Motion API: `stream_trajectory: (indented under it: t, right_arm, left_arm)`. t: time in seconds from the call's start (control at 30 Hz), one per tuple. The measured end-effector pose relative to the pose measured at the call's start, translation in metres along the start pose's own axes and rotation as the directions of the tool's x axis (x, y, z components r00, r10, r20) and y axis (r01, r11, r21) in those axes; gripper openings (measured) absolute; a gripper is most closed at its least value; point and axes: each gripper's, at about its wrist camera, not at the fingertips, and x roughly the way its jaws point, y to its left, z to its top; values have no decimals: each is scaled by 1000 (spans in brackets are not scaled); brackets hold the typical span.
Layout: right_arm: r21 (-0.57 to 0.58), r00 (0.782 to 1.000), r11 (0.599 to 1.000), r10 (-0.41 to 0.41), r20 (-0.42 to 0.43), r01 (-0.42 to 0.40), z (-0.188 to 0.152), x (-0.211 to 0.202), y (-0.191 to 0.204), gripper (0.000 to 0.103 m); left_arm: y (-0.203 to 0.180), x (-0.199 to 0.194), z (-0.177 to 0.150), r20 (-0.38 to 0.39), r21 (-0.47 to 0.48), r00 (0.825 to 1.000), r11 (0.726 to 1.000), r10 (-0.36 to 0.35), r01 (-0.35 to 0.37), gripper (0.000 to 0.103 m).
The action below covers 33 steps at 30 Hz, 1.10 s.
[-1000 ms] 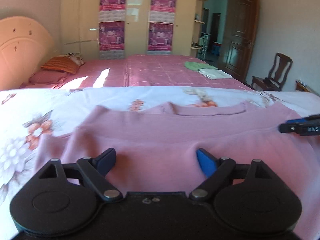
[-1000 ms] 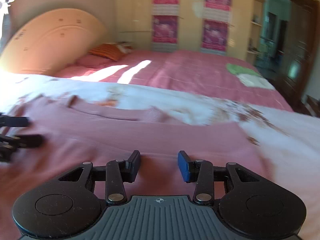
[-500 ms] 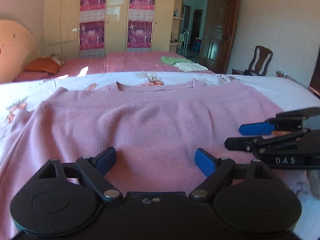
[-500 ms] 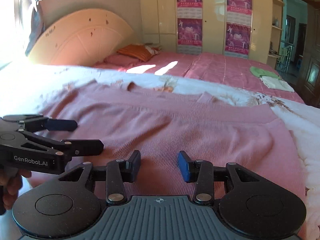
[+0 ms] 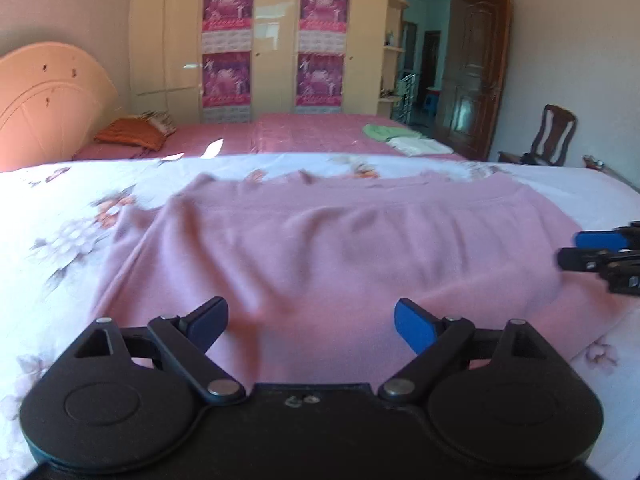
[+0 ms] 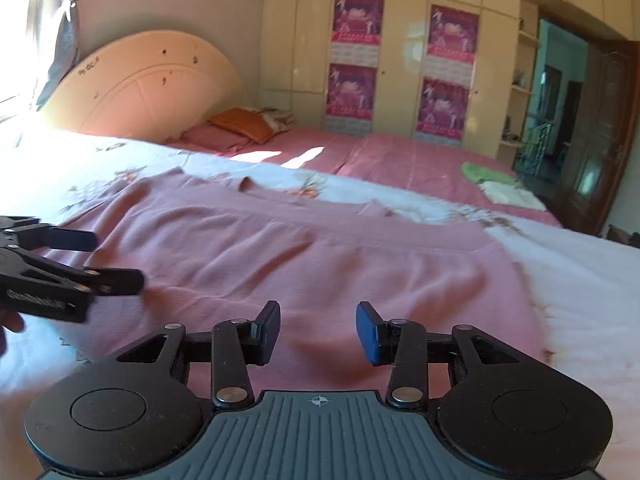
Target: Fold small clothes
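Pink knit sweater (image 5: 344, 248): soft, limp (will sag); pinch hem ahead of jaws. Left gripper (image 5: 310, 318) opening wide, right gripper (image 6: 318, 332) part-spread, both empty.

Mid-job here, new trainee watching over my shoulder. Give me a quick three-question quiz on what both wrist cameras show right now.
1. True or false: the pink sweater lies spread on the floral bedsheet, with no fold made yet.
2. Which gripper has the wider gap between its jaws? A) left gripper B) right gripper C) both alike
3. Fill in: on the far bed, a folded green cloth lies beside a folded ______ one.

Key
1. True: it lies spread out, collar on the far side.
2. A. The left jaws are opening; neither gripper has cloth clamped.
3. White: the white cloth.
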Motion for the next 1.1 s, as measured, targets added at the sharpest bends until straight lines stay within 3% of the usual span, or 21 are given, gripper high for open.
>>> stream_trajectory:
  t: [0.03,0.1,0.17,0.23,0.3,0.33,0.37,0.4,0.47,0.53,0.63,0.77,0.83,0.93,1.0,1.1]
  right_arm:
    - [18,998,999,-34,-45,35,-7,3,-14,41]
    - [59,987,994,-84,-135,93,-26,14,-45,41]
    - [115,987,988,-89,-130,104,-25,-2,-60,41]
    - [101,989,986,-125,-78,133,-20,-23,-57,41]
    - [93,991,988,-118,-68,124,-20,-33,-52,41]
    - [83,988,988,-123,-92,130,-24,-31,-50,41]
    - [71,978,985,-145,-148,156,-31,-22,-49,41]
    - [71,961,978,-176,-215,195,-39,-13,-51,41]
    - [150,966,969,-164,-201,196,-37,-23,-53,41]
    - [196,981,968,-128,-143,155,-32,-39,-43,41]
    - [157,994,986,-47,-98,62,-26,-40,-4,41]
    - [142,994,990,20,-109,-5,-23,-22,39,41]
    - [124,987,992,-2,-159,22,-29,-11,48,41]
    - [95,985,995,-23,-173,40,-34,-19,49,41]
    - [66,982,997,-14,-190,28,-35,-25,45,41]
    - [116,991,992,-30,-132,46,-30,-35,30,41]
  left_arm:
    - [12,4,-6,-34,-21,999,999,25,-26,92]
    - [33,-1,-15,-16,-52,1000,999,-2,1,92]
    - [37,-11,-12,-30,-53,999,998,40,-42,90]
    - [40,-25,-14,13,-61,999,997,46,-45,91]
    - [42,-25,-19,-15,-52,998,997,58,-58,91]
    - [43,-18,-23,-58,-38,996,996,74,-76,91]
    - [44,-16,-27,-53,-22,996,997,78,-79,92]
    - [43,-17,-26,-59,-20,995,996,81,-82,91]
    - [41,-24,-17,-78,-63,993,994,88,-93,88]
    - [30,-32,-13,-44,-105,999,994,32,-36,90]
    - [-6,-28,-8,-27,-64,1000,998,-16,14,90]
    - [-51,-14,-9,-37,-19,996,996,-83,82,92]
    - [-66,3,-17,-121,21,990,997,-71,74,93]
    - [-66,-2,-18,-148,31,987,998,-55,61,93]
    - [-56,-12,-16,-103,13,994,999,-29,30,90]
    - [-44,-17,-14,-55,9,998,1000,9,-8,91]
